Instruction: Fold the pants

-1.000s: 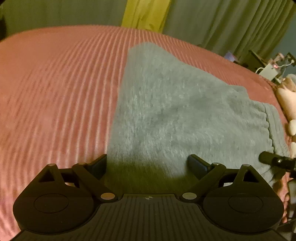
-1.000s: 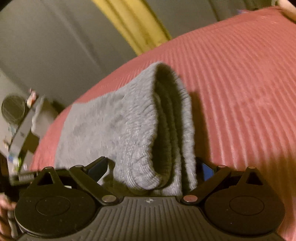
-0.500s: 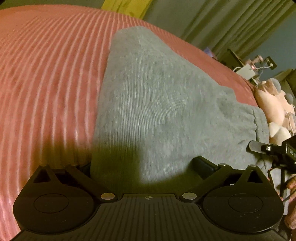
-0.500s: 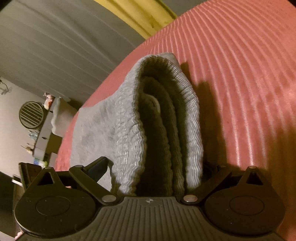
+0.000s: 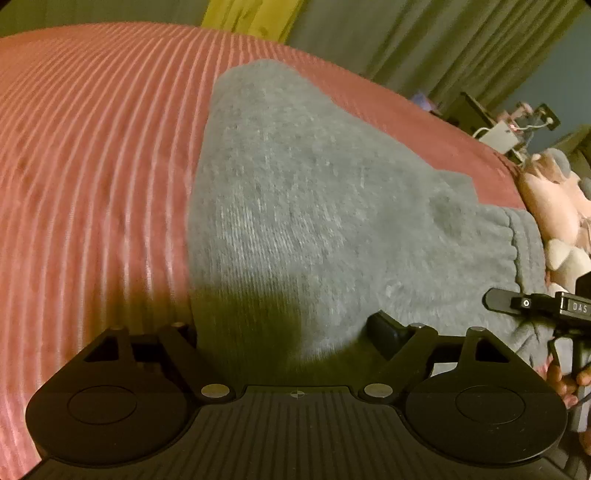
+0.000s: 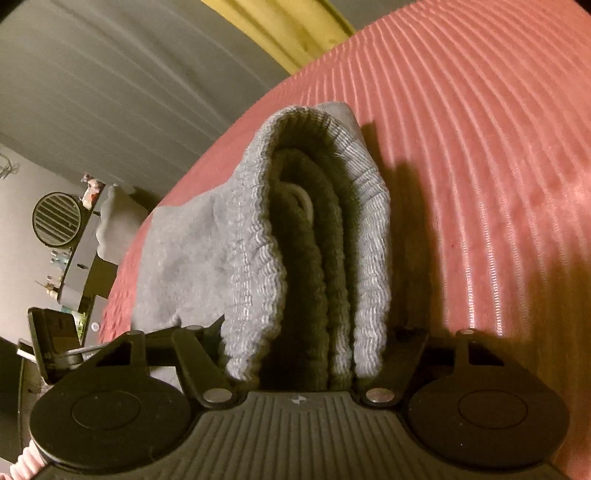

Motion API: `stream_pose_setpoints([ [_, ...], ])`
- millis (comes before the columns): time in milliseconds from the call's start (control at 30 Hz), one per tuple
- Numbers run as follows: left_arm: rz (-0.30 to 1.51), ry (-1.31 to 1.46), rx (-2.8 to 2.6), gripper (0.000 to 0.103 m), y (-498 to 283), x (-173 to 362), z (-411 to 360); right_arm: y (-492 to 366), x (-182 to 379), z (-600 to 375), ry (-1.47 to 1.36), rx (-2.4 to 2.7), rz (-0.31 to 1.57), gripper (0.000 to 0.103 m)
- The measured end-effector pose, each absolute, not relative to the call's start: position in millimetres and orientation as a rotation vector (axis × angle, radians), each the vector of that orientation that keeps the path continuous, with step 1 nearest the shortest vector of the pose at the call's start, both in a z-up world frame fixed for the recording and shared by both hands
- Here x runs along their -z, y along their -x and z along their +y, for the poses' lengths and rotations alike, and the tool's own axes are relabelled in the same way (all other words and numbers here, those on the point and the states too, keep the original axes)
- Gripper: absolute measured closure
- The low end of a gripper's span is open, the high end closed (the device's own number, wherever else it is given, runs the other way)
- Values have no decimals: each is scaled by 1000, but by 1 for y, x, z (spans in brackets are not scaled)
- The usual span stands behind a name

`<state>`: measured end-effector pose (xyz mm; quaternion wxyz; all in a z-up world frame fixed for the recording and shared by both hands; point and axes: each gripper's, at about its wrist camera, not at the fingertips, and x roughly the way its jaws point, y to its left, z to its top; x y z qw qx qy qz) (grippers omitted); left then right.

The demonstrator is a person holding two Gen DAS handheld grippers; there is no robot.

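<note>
Grey knit pants (image 5: 314, 206) lie folded on a pink ribbed bedspread (image 5: 92, 166). My left gripper (image 5: 288, 328) sits at the near fold edge, its jaws wide with the cloth between them. My right gripper (image 6: 314, 332) holds the stacked ribbed waistband (image 6: 314, 240) between its jaws; the fingertips are hidden by the cloth. A white drawstring (image 6: 304, 201) shows inside the layers. The right gripper also shows at the right edge of the left wrist view (image 5: 535, 306).
Grey curtains (image 5: 424, 40) and a yellow strip (image 5: 255, 14) hang behind the bed. Stuffed toys (image 5: 554, 210) lie at the bed's right side. A round fan (image 6: 57, 218) and cluttered shelves stand at the left in the right wrist view.
Both grippers have closed in around the pants' near edge. The waistband layers now stand deeper between the right jaws, and the left view has tilted and shifted slightly.
</note>
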<state>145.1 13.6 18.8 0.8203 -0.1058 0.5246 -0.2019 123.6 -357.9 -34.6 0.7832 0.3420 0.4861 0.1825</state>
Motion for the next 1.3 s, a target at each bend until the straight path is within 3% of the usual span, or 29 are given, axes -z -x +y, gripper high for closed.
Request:
stream_pose_setpoints([
  [67, 1122, 229, 415, 22, -146, -19, 13, -129, 36, -357, -753, -387, 1063, 28],
  [133, 1097, 211, 402, 37, -142, -27, 7, -132, 35, -355, -764, -381, 1079, 28],
  [200, 1045, 159, 381, 47, -128, -37, 4, -132, 29, -349, -730, -369, 1088, 37],
  [333, 974, 70, 375, 54, -115, -58, -17, -130, 1, -342, -697, -430, 1046, 46],
  [600, 885, 147, 408, 62, -140, -104, -20, -148, -53, -333, -719, -484, 896, 49],
  [1100, 822, 241, 371, 61, -181, -109, -14, -188, -75, -339, -730, -427, 797, 49],
  [1133, 818, 236, 366, 59, -183, -106, -11, -191, -73, -341, -743, -426, 794, 49],
  [1167, 820, 203, 348, 47, -185, -102, -10, -194, -71, -341, -744, -420, 792, 48],
  [1200, 835, 166, 309, 35, -186, -97, -9, -197, -68, -339, -716, -409, 794, 41],
  [1233, 863, 134, 269, 33, -185, -92, -8, -201, -64, -337, -685, -380, 811, 28],
  [1300, 911, 71, 180, 30, -179, -84, -3, -206, -55, -338, -636, -268, 870, 16],
])
